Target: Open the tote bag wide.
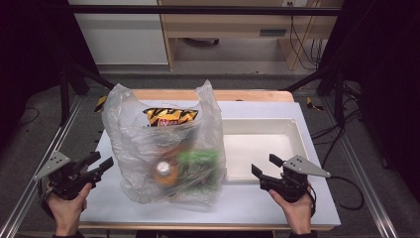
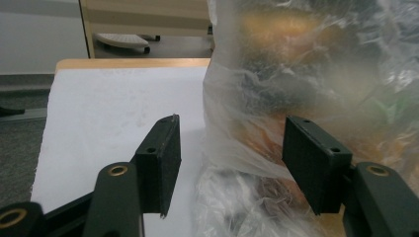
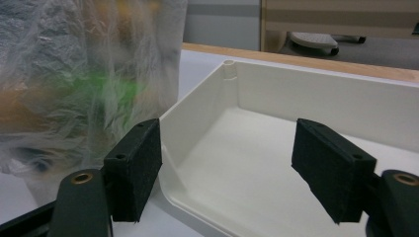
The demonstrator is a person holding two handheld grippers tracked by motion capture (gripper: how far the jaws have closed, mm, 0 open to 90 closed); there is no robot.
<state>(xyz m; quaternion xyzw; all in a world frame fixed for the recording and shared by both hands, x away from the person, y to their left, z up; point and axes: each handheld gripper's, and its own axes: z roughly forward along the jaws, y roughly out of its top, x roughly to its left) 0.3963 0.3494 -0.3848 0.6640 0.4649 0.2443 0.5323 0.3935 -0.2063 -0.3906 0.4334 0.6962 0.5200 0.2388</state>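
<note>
Desk: a white-topped desk [image 1: 277, 203] with a wooden far edge; bare surface lies along the near edge and left of the bag.
Bag: a clear, crinkled plastic bag [image 1: 163, 144] stands mid-desk, its handles pointing up. Inside show a yellow-and-black snack packet [image 1: 170, 117], a green packet [image 1: 198, 161] and an orange bottle with a pale cap [image 1: 166, 172].
Tray: a shallow white rectangular plastic tray [image 1: 293, 130] sits just right of the bag, empty, its left wall beside the bag's side.
Left gripper: the left gripper [image 1: 96, 164] hangs at the desk's left edge, jaws spread and holding nothing, aimed at the bag's lower side.
Right gripper: the right gripper [image 1: 266, 166] hovers at the tray's near edge, jaws apart and empty.
</note>
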